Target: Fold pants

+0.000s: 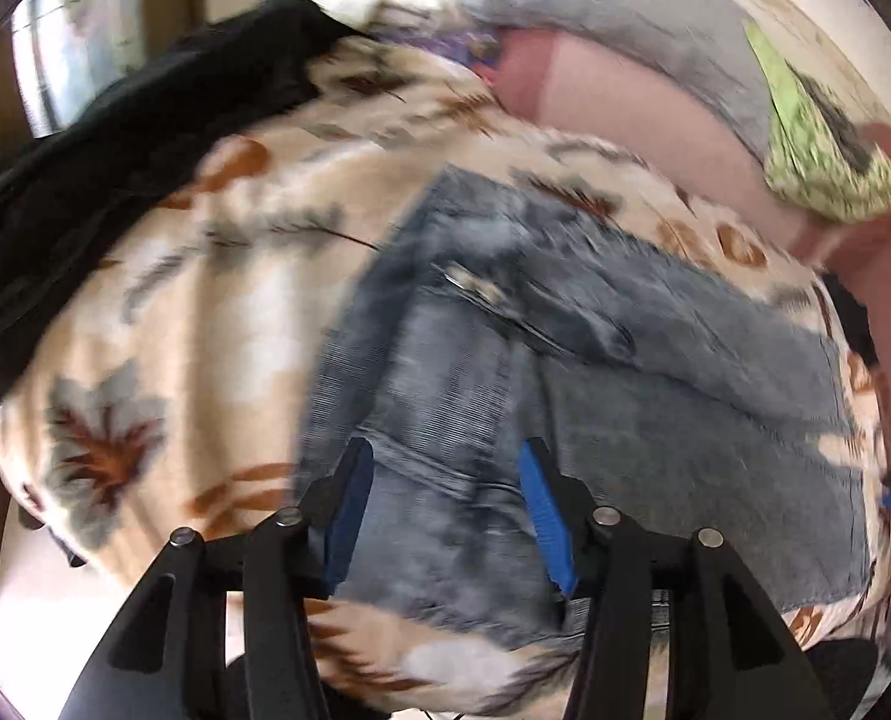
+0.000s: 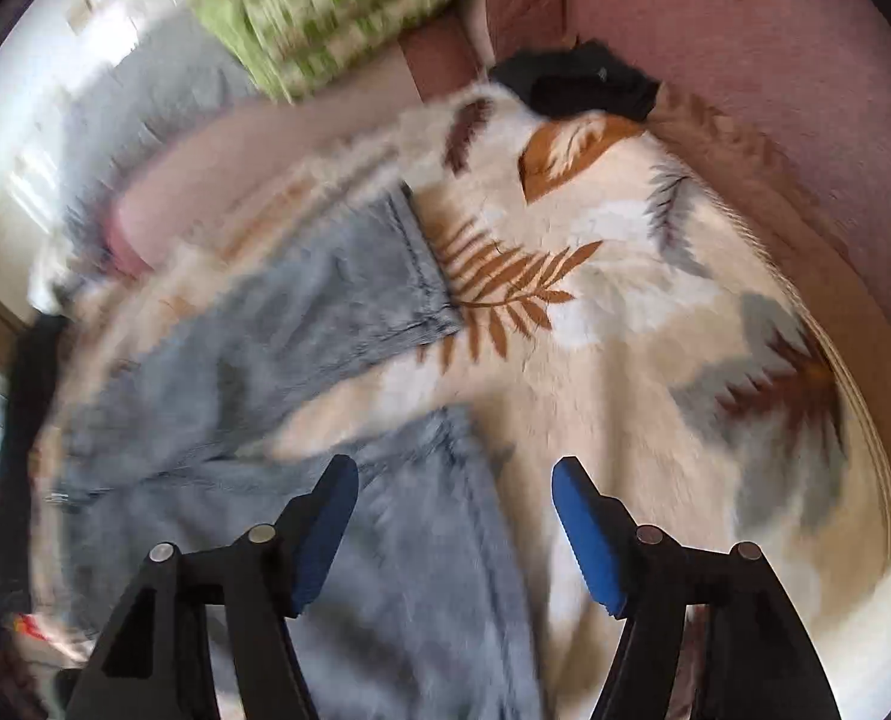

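Note:
Grey-blue denim pants (image 1: 595, 360) lie spread on a cream blanket (image 1: 205, 276) with a leaf print. In the left wrist view my left gripper (image 1: 445, 462) is open, hovering over the waist end of the pants, with nothing between its blue pads. In the right wrist view the pants (image 2: 301, 324) show two legs apart in a V shape. My right gripper (image 2: 454, 474) is open above the nearer leg and the blanket (image 2: 655, 276), holding nothing. Both views are motion blurred.
A black garment (image 1: 115, 150) lies at the blanket's far left. A green patterned cushion (image 1: 817, 162) and a grey cloth (image 1: 625, 18) rest on the pink sofa (image 2: 745, 60). Another black item (image 2: 577, 84) lies at the blanket's far edge.

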Action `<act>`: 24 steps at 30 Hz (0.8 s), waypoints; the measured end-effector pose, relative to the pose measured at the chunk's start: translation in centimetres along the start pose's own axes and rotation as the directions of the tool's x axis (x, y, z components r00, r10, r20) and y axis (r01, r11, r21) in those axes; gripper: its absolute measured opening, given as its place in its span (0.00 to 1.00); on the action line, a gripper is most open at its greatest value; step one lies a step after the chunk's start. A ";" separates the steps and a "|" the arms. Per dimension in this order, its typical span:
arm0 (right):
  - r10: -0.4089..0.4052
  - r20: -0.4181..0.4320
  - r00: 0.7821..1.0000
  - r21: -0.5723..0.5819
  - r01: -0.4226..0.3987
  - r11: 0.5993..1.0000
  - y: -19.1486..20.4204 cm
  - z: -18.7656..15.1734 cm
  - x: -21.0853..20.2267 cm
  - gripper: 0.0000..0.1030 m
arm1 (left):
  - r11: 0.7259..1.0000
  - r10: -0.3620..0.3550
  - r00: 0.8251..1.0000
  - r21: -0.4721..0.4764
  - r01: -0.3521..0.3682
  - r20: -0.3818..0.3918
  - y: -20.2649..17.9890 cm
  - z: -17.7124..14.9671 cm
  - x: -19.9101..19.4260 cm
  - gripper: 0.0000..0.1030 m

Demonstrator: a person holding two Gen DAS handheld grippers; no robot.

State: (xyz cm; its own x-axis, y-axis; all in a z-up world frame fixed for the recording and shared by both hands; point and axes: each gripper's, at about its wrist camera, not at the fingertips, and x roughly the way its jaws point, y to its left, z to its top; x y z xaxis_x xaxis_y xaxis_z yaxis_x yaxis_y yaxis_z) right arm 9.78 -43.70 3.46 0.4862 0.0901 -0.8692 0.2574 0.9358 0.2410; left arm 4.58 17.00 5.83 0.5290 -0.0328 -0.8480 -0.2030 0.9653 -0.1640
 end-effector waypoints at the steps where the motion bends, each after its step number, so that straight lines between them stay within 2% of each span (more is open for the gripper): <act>1: -0.011 -0.037 0.999 -0.020 0.010 1.000 0.2 0.3 1.5 0.50 | 1.000 0.001 1.000 0.009 -0.001 -0.019 -0.4 -0.3 1.3 0.50; 3: -0.063 -0.085 0.994 -0.082 0.056 0.995 1.0 0.3 3.8 0.28 | 0.999 0.052 0.992 0.018 -0.050 -0.117 -0.7 -1.6 4.3 0.51; 4: -0.093 -0.065 0.994 -0.140 0.083 0.987 1.9 0.1 3.7 0.20 | 0.998 0.069 0.989 0.021 -0.066 -0.132 -0.6 -2.2 5.4 0.54; 5: -0.102 -0.043 0.994 -0.178 0.093 0.980 2.6 -0.2 3.1 0.19 | 0.997 0.074 0.993 0.023 -0.072 -0.090 -0.8 -2.4 5.0 0.55; 6: -0.140 0.038 0.989 -0.244 0.145 0.959 4.0 -0.6 1.5 0.19 | 0.996 0.086 0.992 0.039 -0.083 -0.092 -1.1 -2.4 4.8 0.55; 8: -0.227 0.189 0.956 -0.335 0.280 0.900 5.7 -1.3 -0.4 0.19 | 0.995 0.088 0.991 0.056 -0.083 -0.105 -1.1 -2.1 4.8 0.55; 9: -0.242 0.172 0.955 -0.336 0.288 0.897 5.6 -1.2 0.1 0.19 | 0.995 0.084 0.990 0.055 -0.079 -0.111 -1.0 -2.0 4.9 0.55; 11: -0.284 0.087 0.955 -0.312 0.297 0.902 4.3 -1.0 3.2 0.25 | 0.995 0.084 0.990 0.055 -0.078 -0.112 -1.0 -1.8 4.8 0.55; 12: -0.312 0.049 0.949 -0.306 0.312 0.900 3.5 -1.2 4.8 0.34 | 0.995 0.089 0.990 0.060 -0.083 -0.111 -1.2 -1.6 4.6 0.55; 14: -0.286 0.082 0.955 -0.288 0.298 0.910 3.4 -1.2 4.0 0.39 | 0.994 0.089 0.993 0.073 -0.083 -0.074 -1.5 -0.8 3.3 0.55; 15: -0.243 0.074 0.967 -0.270 0.254 0.929 3.1 -0.7 3.1 0.58 | 0.994 0.081 0.996 0.075 -0.077 -0.043 -1.6 -0.1 2.6 0.55; 16: -0.213 0.080 0.974 -0.255 0.226 0.940 2.8 -0.4 2.4 0.66 | 0.995 0.070 0.997 0.073 -0.069 -0.014 -1.6 1.0 2.1 0.56; 19: -0.146 0.120 0.982 -0.210 0.169 0.963 2.5 2.7 0.7 0.66 | 0.999 0.028 0.999 0.043 -0.029 0.020 -1.3 5.6 2.8 0.57; 21: -0.092 0.120 0.989 -0.187 0.113 0.976 2.8 5.6 1.2 0.66 | 0.999 0.036 0.999 0.009 -0.036 0.027 -0.9 9.1 4.8 0.57; 24: -0.031 0.091 0.995 -0.150 0.044 0.988 3.8 9.3 3.1 0.66 | 0.999 0.037 0.999 -0.037 -0.037 -0.015 -0.3 13.9 9.6 0.57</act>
State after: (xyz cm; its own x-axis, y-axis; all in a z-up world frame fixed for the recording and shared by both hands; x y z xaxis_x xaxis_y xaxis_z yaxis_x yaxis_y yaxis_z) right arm 20.05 -43.07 5.65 0.5517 0.0299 -0.8335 0.1502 0.9794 0.1346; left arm 21.17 19.99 4.77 0.5086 -0.0013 -0.8610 -0.2530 0.9556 -0.1509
